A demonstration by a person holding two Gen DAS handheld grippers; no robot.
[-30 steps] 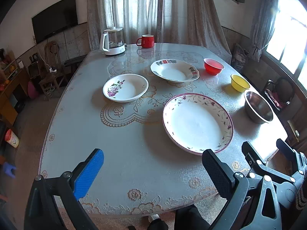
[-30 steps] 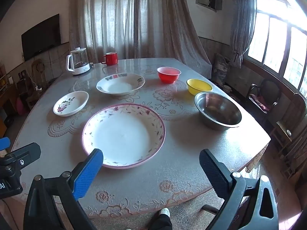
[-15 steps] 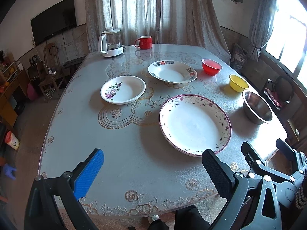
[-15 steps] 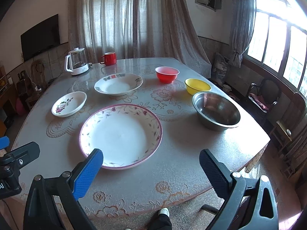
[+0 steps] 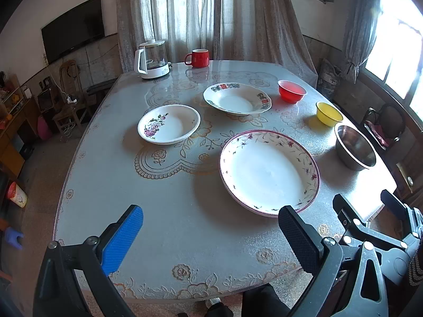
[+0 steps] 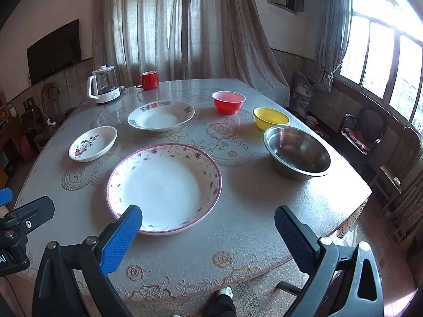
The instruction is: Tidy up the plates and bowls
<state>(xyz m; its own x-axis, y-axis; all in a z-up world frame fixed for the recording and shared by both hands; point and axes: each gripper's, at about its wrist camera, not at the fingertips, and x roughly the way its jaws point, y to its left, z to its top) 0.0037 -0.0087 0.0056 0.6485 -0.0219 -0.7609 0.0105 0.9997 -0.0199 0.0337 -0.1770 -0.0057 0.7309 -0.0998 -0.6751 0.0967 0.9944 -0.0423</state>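
We see a big table (image 6: 253, 211) with a flowery cloth, and everything sits on it. The biggest dish is the large plate (image 6: 164, 185) with a pink rim, close to the near edge. To its right stands the metal bowl (image 6: 297, 153), apart from the plate. Behind the large plate sits the wide plate (image 6: 161, 116) with a colored pattern on its rim. To the left is the small plate (image 6: 92, 144) with purple flowers inside. Near the far side a kettle (image 6: 104, 88) stands beside a red mug (image 6: 148, 80). The red bowl (image 6: 228, 101) sits just right of the wide plate, and the yellow bowl (image 6: 271, 117) is near it, right behind the metal bowl. None of the dishes touch. Our left gripper (image 5: 210, 237) hangs over the near edge of the table with its fingers wide apart and nothing between them. Our right gripper (image 6: 207, 233) is also spread wide and holds nothing; its blue finger (image 6: 120, 240) shows in front of the large plate's near rim.
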